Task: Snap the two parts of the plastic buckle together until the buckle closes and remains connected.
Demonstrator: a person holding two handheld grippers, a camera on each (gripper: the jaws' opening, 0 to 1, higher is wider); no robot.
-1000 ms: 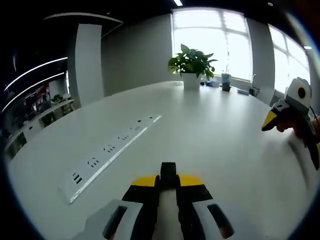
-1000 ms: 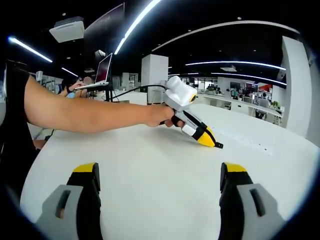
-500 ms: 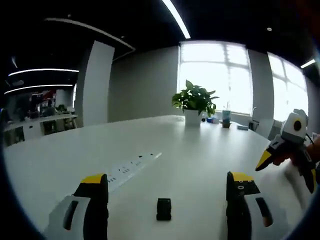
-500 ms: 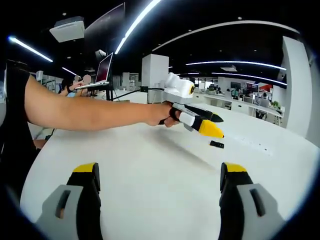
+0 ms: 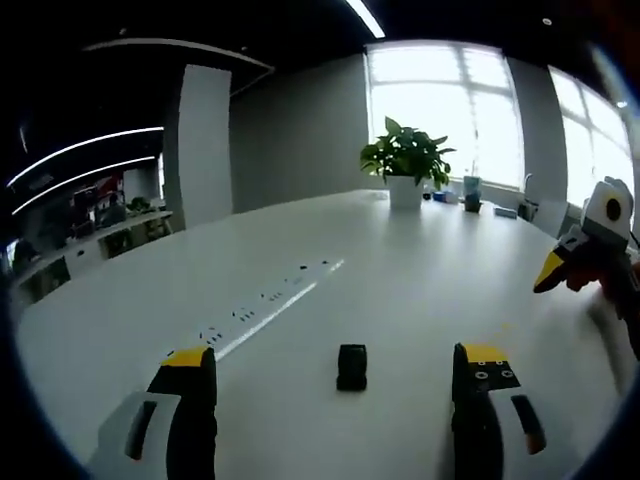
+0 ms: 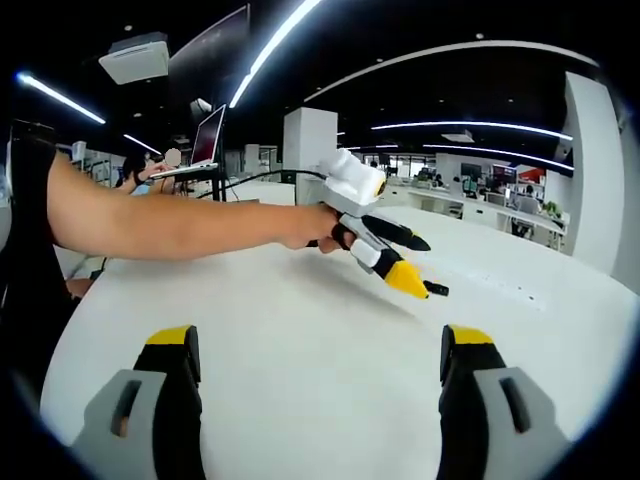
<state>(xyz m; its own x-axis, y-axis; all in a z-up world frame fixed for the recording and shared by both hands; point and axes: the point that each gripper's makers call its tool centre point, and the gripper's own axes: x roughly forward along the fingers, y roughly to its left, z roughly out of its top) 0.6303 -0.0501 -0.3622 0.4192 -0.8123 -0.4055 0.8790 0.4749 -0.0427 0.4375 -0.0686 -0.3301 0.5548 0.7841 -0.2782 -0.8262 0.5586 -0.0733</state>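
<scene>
The left gripper (image 5: 333,385), jaws apart, is hanging just over the buckle (image 5: 351,366) near the power strip (image 5: 268,303), risking knocking it; the right gripper (image 6: 317,385) is gaping empty.

Buckle (image 5: 351,366) too small to tell if joined; partly behind left tongs (image 6: 415,270).

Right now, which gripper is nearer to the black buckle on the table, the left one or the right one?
Left. The left gripper is open with the buckle lying on the white table between its jaws. The right gripper, also open, stays well back from it.
</scene>
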